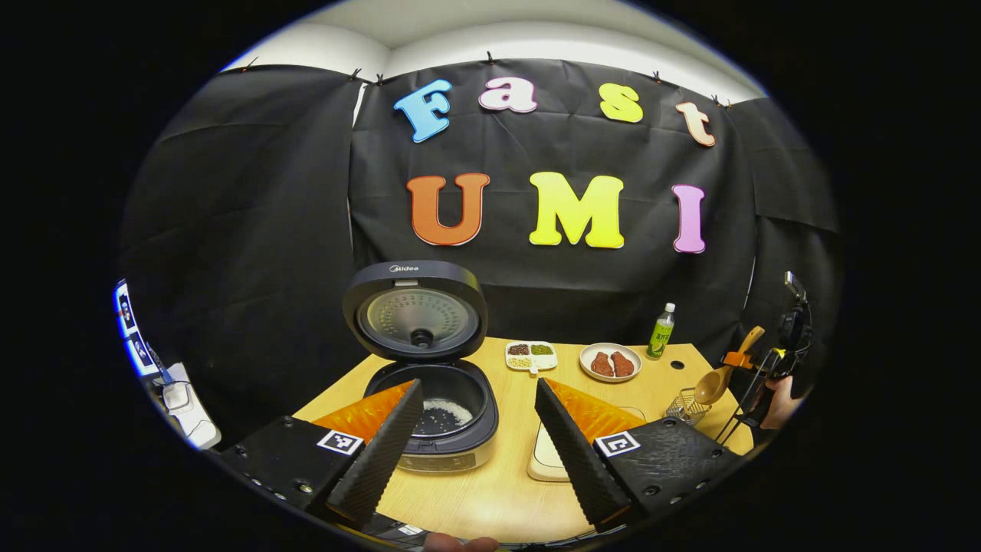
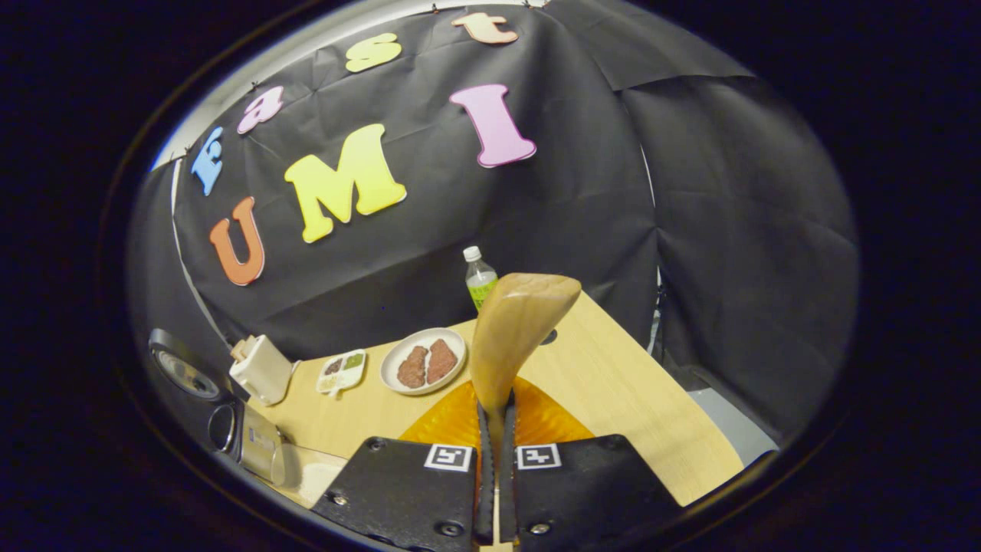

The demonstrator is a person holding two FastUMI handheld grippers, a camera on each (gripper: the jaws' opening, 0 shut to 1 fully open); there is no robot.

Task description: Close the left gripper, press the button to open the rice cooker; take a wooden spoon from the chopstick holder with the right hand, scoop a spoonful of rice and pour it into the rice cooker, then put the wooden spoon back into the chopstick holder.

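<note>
We clamp the right gripper (image 2: 496,429) on the pale wooden spoon (image 2: 512,330); our left gripper (image 1: 475,437) hangs released before the open black rice cooker (image 1: 429,368).

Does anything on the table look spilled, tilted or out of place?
Nothing stands out. The rice cooker stands open with rice inside, the plate and bottle stand upright, and the right gripper holds the wooden spoon.

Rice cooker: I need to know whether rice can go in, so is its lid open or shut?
Open: the rice cooker has its lid upright, exposing the pot.
</note>
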